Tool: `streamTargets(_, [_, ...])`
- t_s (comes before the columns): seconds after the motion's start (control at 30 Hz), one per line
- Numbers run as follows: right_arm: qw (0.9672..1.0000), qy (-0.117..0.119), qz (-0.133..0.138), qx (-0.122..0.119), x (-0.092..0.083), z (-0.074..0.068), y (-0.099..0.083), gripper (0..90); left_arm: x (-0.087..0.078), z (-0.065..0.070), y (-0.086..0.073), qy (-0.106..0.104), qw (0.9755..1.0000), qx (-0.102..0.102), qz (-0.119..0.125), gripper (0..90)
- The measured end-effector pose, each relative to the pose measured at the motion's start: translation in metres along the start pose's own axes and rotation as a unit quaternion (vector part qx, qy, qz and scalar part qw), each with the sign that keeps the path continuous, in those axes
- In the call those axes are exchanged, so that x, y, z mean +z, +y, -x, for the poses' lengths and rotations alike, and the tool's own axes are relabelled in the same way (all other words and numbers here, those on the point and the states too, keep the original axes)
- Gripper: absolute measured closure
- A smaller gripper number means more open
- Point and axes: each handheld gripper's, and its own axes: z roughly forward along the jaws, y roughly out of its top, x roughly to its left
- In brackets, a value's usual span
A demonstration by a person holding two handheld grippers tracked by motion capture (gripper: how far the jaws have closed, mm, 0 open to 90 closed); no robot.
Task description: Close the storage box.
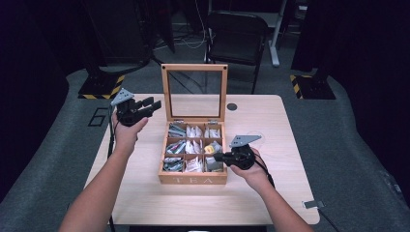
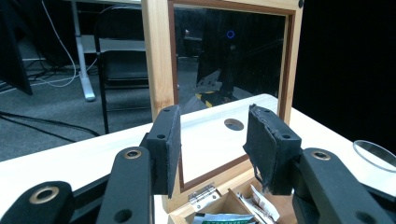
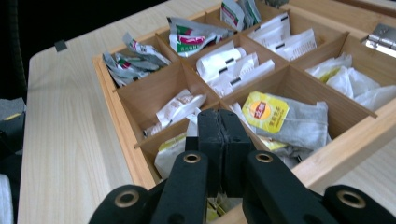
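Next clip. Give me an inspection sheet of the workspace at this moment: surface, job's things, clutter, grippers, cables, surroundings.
Surface: light wooden table, bare around the box.
Job's things: wooden tea box with nine compartments holding tea packets; its glass lid stands open and upright. A yellow-labelled tea bag lies in a compartment on the box's right side.
Clutter: a clear round disc right of the box; a small clip at the table's right edge.
Grippers: left gripper raised left of the lid, jaws open, empty. Right gripper at the box's right front compartment, jaws closed together.
Cables: one trails from each gripper; more on the floor behind.
Surroundings: black chair, dark curtains, hazard-striped stand bases.
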Motion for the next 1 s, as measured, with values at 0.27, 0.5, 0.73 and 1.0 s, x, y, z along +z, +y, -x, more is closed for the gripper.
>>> streamTargets(0.27, [0.9999, -0.003, 0.013, -0.001, -0.005, -0.002, 0.011, 89.6, -0.001, -0.003, 0.000, 0.004, 1.0000, -0.005, 0.001, 55.2])
streamTargets(0.5, [0.9996, -0.012, 0.025, -0.008, -0.017, -0.002, 0.028, 89.6, -0.001, -0.003, 0.000, 0.005, 1.0000, -0.005, 0.003, 55.2])
streamTargets(0.73, [0.9992, -0.010, 0.035, -0.017, -0.028, -0.003, 0.045, 89.7, -0.001, -0.004, 0.000, 0.006, 1.0000, -0.006, 0.004, 55.1])
streamTargets(1.0, [0.9987, -0.015, 0.043, -0.024, -0.033, -0.005, 0.057, 89.7, -0.003, -0.003, 0.001, 0.006, 0.9999, -0.006, 0.006, 55.1])
